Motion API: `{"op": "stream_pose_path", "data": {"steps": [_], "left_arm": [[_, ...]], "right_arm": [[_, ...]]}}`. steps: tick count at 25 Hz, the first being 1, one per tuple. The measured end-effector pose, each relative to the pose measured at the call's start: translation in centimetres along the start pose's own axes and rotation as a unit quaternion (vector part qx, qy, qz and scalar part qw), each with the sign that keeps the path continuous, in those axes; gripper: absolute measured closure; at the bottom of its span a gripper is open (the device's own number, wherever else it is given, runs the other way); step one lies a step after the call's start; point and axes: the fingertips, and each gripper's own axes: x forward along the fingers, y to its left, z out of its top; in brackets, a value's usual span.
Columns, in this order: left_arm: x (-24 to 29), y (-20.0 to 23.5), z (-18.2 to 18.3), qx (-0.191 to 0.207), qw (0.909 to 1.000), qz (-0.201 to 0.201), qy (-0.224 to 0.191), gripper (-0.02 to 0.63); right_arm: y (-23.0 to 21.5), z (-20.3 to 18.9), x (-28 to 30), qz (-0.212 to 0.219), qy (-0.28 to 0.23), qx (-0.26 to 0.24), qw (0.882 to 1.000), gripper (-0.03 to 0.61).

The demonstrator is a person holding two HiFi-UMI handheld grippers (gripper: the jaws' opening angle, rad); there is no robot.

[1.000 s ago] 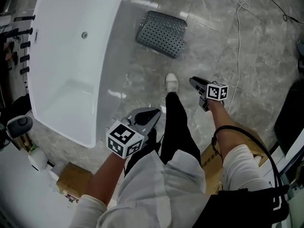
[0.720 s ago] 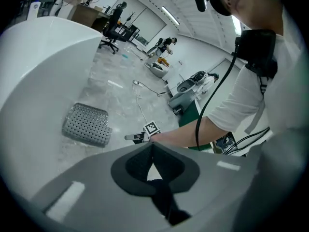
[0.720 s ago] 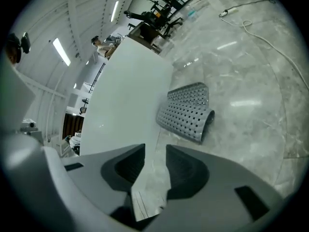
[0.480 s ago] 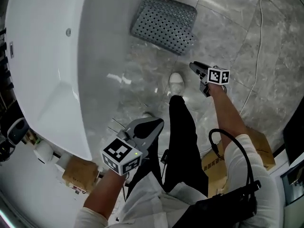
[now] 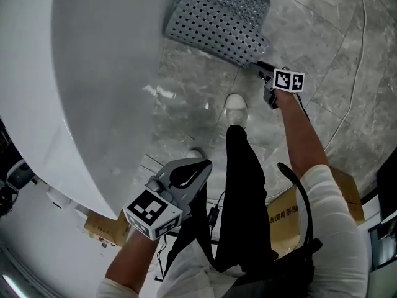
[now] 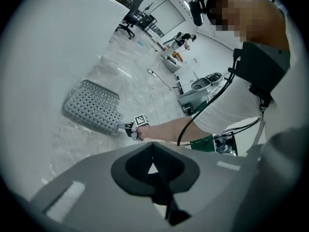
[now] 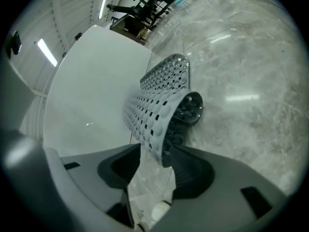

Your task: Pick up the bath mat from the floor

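Observation:
The grey perforated bath mat [image 5: 217, 20] lies on the marble floor beside the white bathtub [image 5: 93, 73]. My right gripper [image 5: 255, 66] is stretched out to the mat's near right corner. In the right gripper view the mat [image 7: 157, 110] curls up at that corner and sits between the jaws of the right gripper [image 7: 154, 153], which are opening and stand wide. My left gripper [image 5: 205, 164] hangs low near my leg, shut with nothing in it. The left gripper view shows its tips [image 6: 153, 144] together, and the mat [image 6: 91, 111] and right gripper [image 6: 126, 127] far off.
My white shoe [image 5: 236, 109] and black trouser leg stand just behind the mat. A cardboard box [image 5: 102, 225] sits at the tub's near end, another box [image 5: 347, 194] at the right. A white cable [image 5: 356, 61] trails over the floor at the right.
The right gripper has reached forward to the mat's near corner, and the view has closed in on the mat. The left gripper has stayed low by my leg.

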Motion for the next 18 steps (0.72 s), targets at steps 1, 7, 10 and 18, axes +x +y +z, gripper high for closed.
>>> {"op": "stream_pose_path", "data": {"steps": [1, 7, 10, 18], "left_arm": [[0.2, 0.5, -0.1, -0.001, 1.0000, 0.001, 0.001, 0.607], [0.3, 3.2, -0.3, -0.018, 0.9997, 0.017, -0.003, 0.607], [0.3, 3.5, -0.9, -0.025, 0.9995, 0.018, -0.004, 0.607], [-0.1, 2.6, 0.2, -0.030, 0.9991, 0.007, -0.029, 0.607]], "right_arm": [[-0.1, 0.2, 0.7, 0.005, -0.001, -0.002, 1.000, 0.408], [0.2, 1.8, 3.9, 0.043, -0.016, 0.019, 0.999, 0.408], [1.4, 2.0, 5.0, 0.059, -0.002, 0.008, 0.998, 0.437], [5.1, 3.2, 3.2, 0.103, 0.005, -0.002, 0.995, 0.558]]}}
